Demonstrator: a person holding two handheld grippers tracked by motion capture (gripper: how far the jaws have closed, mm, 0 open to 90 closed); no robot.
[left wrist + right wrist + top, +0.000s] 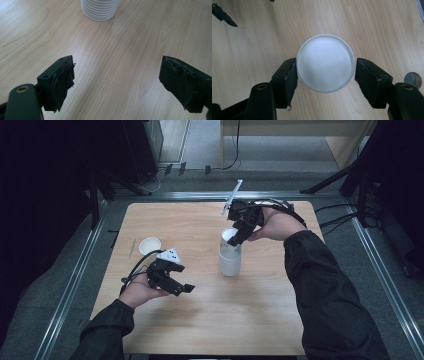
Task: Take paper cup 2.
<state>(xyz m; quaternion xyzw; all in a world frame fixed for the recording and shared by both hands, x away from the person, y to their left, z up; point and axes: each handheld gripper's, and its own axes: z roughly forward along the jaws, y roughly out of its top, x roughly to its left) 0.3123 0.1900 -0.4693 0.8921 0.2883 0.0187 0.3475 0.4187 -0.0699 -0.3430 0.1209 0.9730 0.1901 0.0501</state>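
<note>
The stack of white cups (100,10) is cut off by the top edge in the left gripper view.

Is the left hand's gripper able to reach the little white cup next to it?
Probably yes. The left gripper has open fingers, and the small cup stands close with bare table between them.

Light wooden table (260,320) on grey floor (45,290); metal rails (75,275) alongside; dark surroundings.
</note>
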